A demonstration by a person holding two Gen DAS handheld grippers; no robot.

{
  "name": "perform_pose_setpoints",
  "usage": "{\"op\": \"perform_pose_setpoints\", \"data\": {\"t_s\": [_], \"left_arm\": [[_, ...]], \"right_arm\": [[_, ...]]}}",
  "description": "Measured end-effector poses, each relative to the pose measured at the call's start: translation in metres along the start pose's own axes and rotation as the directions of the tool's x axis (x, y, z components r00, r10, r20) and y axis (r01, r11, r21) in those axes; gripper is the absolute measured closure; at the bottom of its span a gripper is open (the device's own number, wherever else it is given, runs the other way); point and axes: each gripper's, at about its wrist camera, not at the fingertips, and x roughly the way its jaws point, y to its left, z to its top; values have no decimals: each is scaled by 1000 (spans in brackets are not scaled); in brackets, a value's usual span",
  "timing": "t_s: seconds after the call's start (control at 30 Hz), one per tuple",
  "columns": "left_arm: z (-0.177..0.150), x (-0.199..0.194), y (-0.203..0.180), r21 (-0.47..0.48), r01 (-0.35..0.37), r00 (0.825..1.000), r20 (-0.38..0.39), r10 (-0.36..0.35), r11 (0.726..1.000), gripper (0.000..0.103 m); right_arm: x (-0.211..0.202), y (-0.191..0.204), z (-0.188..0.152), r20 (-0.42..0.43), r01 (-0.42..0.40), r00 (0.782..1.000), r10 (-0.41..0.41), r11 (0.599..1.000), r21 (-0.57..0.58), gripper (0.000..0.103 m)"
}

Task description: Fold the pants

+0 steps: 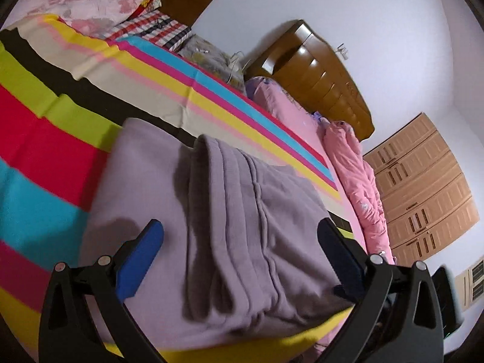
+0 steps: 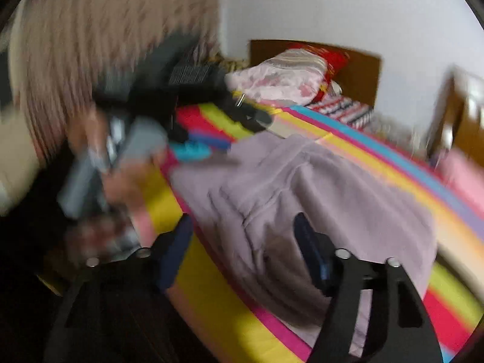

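Note:
Lilac pants [image 1: 230, 217] lie folded into a thick stack on a bright striped bedsheet [image 1: 54, 139]. My left gripper [image 1: 239, 230] is open, its blue fingers spread wide on either side of the stack, just above it. In the blurred right wrist view the same pants [image 2: 317, 199] lie on the striped sheet [image 2: 230, 311]. My right gripper [image 2: 245, 227] is open and empty above their near edge. The left gripper [image 2: 199, 148] and the hand holding it show at the left of that view, over the far side of the pants.
Pillows and folded quilts [image 1: 99, 3] lie at the head of the bed. A pink quilt [image 1: 360, 181] runs along the bed's far edge. A wooden headboard [image 1: 320, 72] and a wardrobe [image 1: 423, 187] stand against the wall. A curtain [image 2: 99, 39] hangs at the left.

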Motion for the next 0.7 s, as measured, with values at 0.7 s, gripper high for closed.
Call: {"op": "perform_pose_setpoints", "data": {"t_s": [0.7], "left_arm": [[-22,14,31,38,40,999,-16,-39,998,2]], "right_arm": [[56,15,15,-165,-72,984,60,995,-67,86]]}}
